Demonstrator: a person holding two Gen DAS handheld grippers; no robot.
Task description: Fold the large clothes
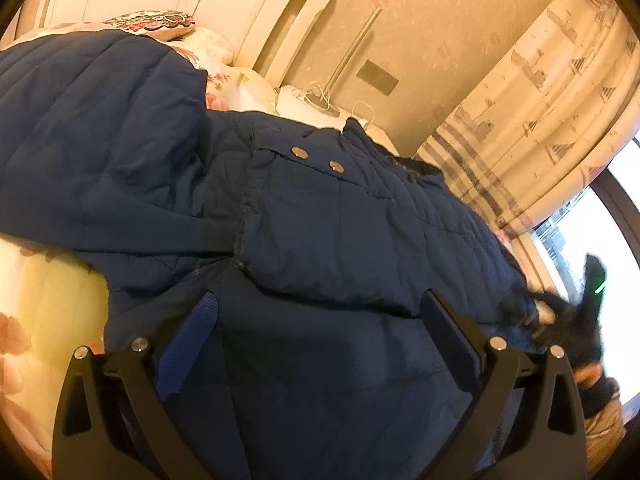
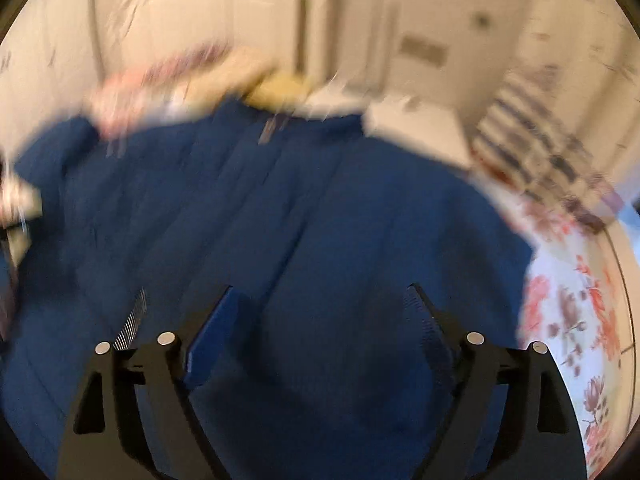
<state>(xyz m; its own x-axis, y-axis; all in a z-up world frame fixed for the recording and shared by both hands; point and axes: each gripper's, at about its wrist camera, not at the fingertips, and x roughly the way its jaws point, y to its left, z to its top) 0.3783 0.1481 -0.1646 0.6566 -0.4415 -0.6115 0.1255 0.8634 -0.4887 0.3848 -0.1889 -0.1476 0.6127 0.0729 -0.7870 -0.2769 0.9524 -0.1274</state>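
One navy quilted coat (image 1: pixel 304 216) is lying spread across the bed (image 1: pixel 48 300), over floral bedding, filling most of both wrist views. Its long axis is running away from the tools toward the headboard (image 1: pixel 256 4), with a flap pocket bearing two metal snaps (image 1: pixel 316 159) facing up in the left view. The left tool (image 1: pixel 320 320) is hovering directly above the near part of the coat, fingers spread wide and gripping nothing. The right tool (image 2: pixel 320 312) is likewise standing wide apart and empty over the blue fabric; that view is blurring heavily, so contact cannot be judged. Both tools are appearing about equally near the coat's closest edge, which probably suits a two-handed lift toward the headboard. No brand, label or legible writing is showing. A patterned curtain (image 1: pixel 536 92) is hanging beside the window.
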